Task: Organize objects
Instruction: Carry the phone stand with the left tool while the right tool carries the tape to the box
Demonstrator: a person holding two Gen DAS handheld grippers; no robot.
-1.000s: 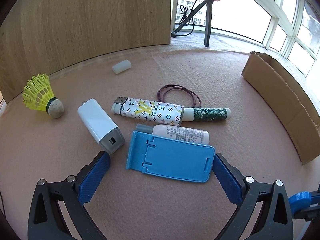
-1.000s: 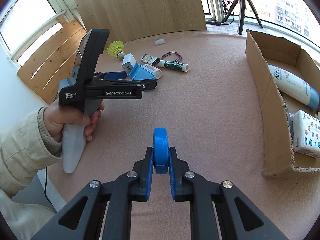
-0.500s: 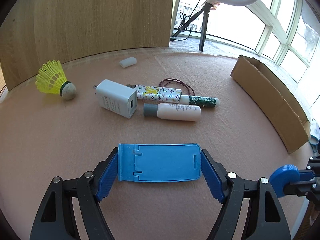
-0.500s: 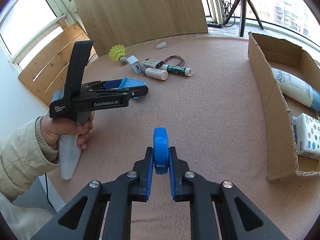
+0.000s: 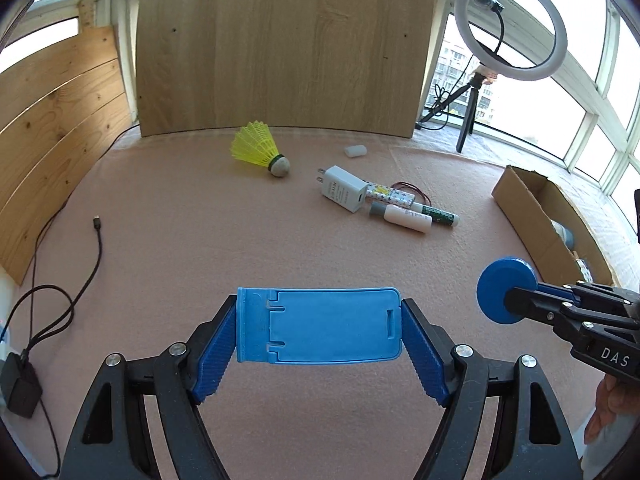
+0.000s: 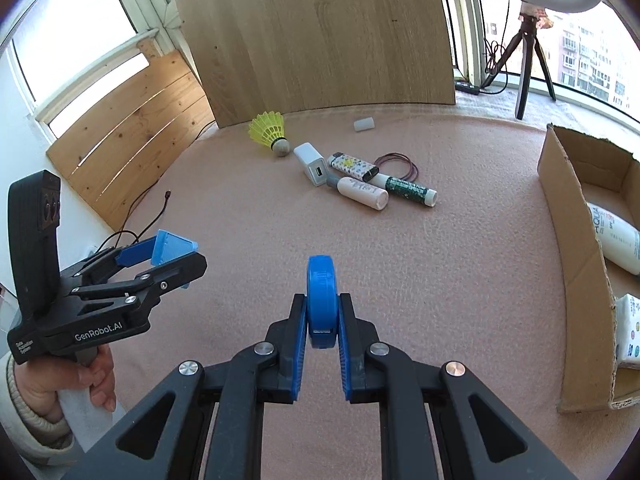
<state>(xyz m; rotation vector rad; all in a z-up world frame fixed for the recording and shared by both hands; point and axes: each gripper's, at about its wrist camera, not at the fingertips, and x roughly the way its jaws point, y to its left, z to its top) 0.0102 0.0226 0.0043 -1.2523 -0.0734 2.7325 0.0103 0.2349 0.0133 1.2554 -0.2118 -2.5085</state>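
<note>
My left gripper (image 5: 319,330) is shut on a blue folding phone stand (image 5: 318,325) and holds it above the pink mat; it also shows in the right wrist view (image 6: 172,246). My right gripper (image 6: 322,312) is shut on a blue round disc (image 6: 320,300), seen in the left wrist view (image 5: 506,294). On the mat farther off lie a yellow shuttlecock (image 5: 258,148), a white charger (image 5: 344,193), a patterned lighter (image 5: 394,197), a white small bottle (image 5: 404,218), a green lip balm (image 5: 438,214) and a rubber band (image 6: 398,164).
A cardboard box (image 6: 572,264) stands at the right with a white lotion bottle (image 6: 614,236) and a packet (image 6: 630,332) inside. A small white cap (image 5: 355,151) lies near the wooden board (image 5: 284,44). A black cable (image 5: 68,280) runs along the left edge.
My left gripper has risen and drawn back from the pile with the phone stand in it. The right gripper holds the disc as before.
</note>
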